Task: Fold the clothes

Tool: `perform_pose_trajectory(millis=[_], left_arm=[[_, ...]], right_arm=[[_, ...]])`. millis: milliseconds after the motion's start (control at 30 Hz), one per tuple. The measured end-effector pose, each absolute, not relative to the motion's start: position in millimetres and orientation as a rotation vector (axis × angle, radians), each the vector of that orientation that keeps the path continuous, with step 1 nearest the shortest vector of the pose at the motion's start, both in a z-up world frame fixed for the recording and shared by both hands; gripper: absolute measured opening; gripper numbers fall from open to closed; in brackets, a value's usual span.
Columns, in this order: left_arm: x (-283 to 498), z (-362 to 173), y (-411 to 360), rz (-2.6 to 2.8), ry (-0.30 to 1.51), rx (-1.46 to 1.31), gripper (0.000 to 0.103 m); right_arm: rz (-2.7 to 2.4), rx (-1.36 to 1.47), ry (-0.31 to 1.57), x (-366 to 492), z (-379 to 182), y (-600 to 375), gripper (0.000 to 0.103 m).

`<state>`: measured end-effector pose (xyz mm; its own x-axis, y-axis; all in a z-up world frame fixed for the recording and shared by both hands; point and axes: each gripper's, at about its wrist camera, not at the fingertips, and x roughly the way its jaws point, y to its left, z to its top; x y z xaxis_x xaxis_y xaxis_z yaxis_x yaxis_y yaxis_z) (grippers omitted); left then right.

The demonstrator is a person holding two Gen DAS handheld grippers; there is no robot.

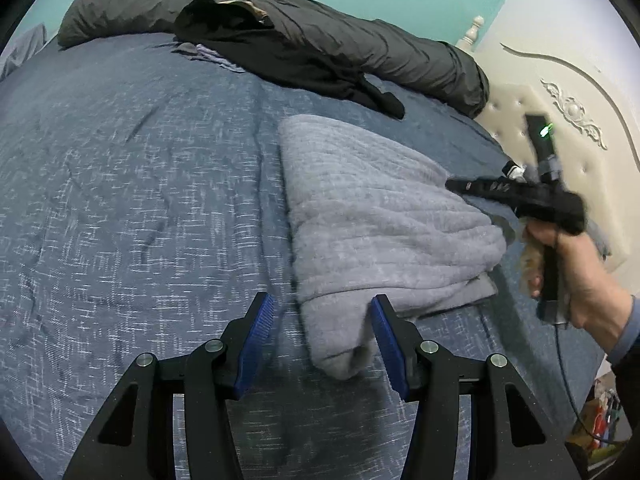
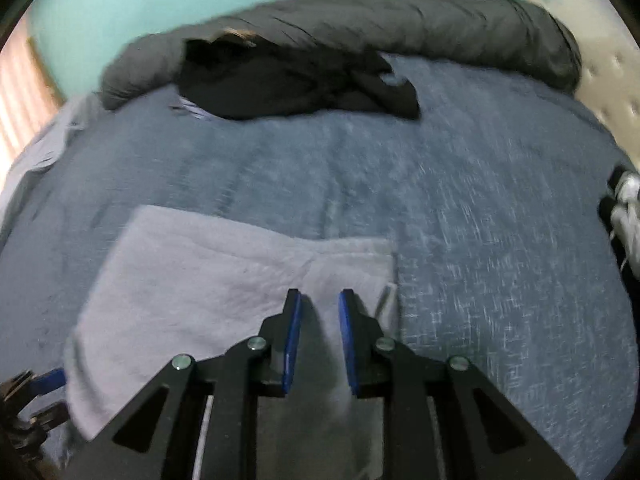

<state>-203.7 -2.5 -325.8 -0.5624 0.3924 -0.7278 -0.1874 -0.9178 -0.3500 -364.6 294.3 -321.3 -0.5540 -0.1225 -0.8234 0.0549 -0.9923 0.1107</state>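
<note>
Grey towel [image 1: 384,220] lies folded on the blue bedspread [image 1: 140,180], right of centre in the left wrist view. Left tool [image 1: 322,320]: jaws wide open, holding nothing; the towel's near corner sits in the gap between the blue pads [image 1: 260,328], closer to the right one, contact unclear. Right tool [image 2: 319,308]: jaws partly open, nothing clamped, hovering over the towel's [image 2: 224,276] right portion near its right edge; whether the tips touch the fabric I cannot tell. From the left view the right tool [image 1: 460,185] is blurred, its tip at the towel's far right side. Black garment [image 1: 280,52] and dark rolled duvet [image 1: 400,40] lie at the far side of the bed, well apart from both tools.
</note>
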Motion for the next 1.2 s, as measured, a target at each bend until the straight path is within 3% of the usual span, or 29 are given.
perform_pose_trajectory(millis=[100, 600, 867, 967, 1200], left_arm=[[-206.7, -326.6, -11.5, 2.501, -0.347, -1.254, 0.055], [-204.5, -325.4, -26.1, 2.508, -0.395, -1.261, 0.055], [-202.1, -324.6, -29.6, 2.507, -0.389, -1.263, 0.055], [-200.6, -322.4, -37.2, 2.513, -0.395, -1.259, 0.055], [-193.5, -314.9, -65.4, 2.543, -0.432, -1.253, 0.055]], right_arm=[[-2.686, 1.512, -0.15, -367.5, -345.8, 307.2, 0.012], [-2.759, 1.129, -0.461, -283.5, -285.4, 340.0, 0.013], [-2.708, 1.281, -0.267, -261.0, -322.1, 300.8, 0.013], [-2.751, 1.204, -0.44, -253.1, -311.3, 315.5, 0.013], [-2.672, 1.125, -0.605, -205.6, -295.9, 285.3, 0.013]])
